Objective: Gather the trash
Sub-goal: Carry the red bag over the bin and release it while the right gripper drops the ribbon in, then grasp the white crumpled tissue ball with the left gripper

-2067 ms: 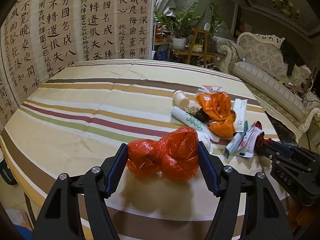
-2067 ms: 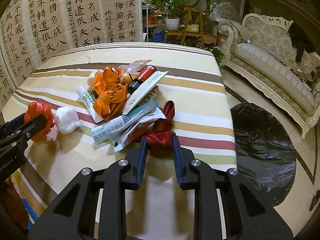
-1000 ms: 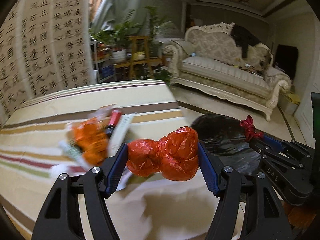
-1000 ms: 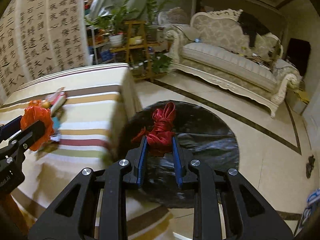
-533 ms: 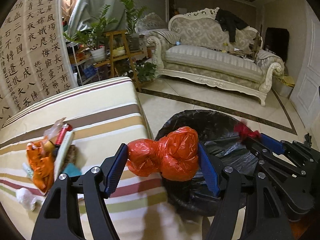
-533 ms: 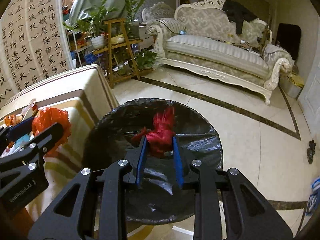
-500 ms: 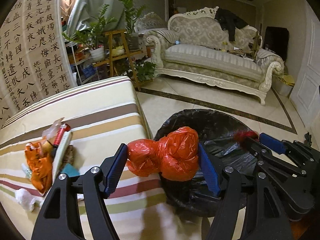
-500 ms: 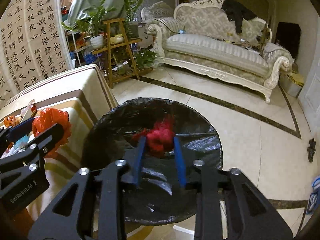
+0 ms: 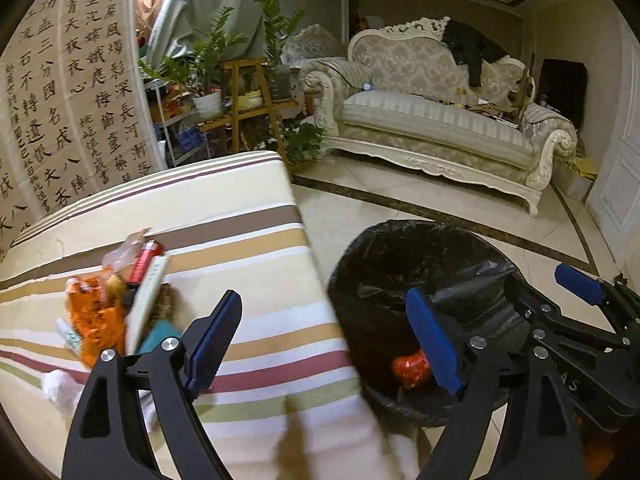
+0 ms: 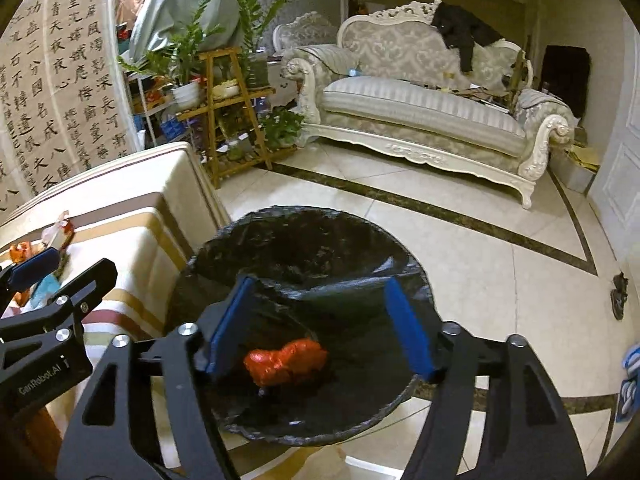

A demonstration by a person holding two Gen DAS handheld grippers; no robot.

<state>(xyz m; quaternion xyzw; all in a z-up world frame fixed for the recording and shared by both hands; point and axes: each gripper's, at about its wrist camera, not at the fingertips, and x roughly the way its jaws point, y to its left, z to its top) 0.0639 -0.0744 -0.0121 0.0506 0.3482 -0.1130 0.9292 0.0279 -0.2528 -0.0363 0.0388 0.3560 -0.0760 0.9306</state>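
A bin lined with a black bag (image 10: 304,240) stands on the floor beside the striped table (image 9: 248,224); it also shows in the left wrist view (image 9: 400,248). A crumpled red-orange bag (image 10: 286,362) lies inside the bin, also seen in the left wrist view (image 9: 410,366). My left gripper (image 9: 326,344) is open and empty over the table's edge and the bin. My right gripper (image 10: 320,324) is open and empty above the bin. A heap of trash (image 9: 116,304) lies on the table: orange wrappers, a red bottle, a white packet, a white wad.
A cream sofa (image 9: 432,120) with a black garment stands across the tiled floor (image 10: 500,272). A wooden plant stand (image 10: 228,112) with potted plants is behind the table. A calligraphy hanging (image 9: 60,100) covers the left wall. Small dark debris (image 10: 619,294) lies on the floor at right.
Both grippers opened. The red-orange bag left my left gripper and now lies in the bin. The dark red scrap left my right gripper and is out of sight.
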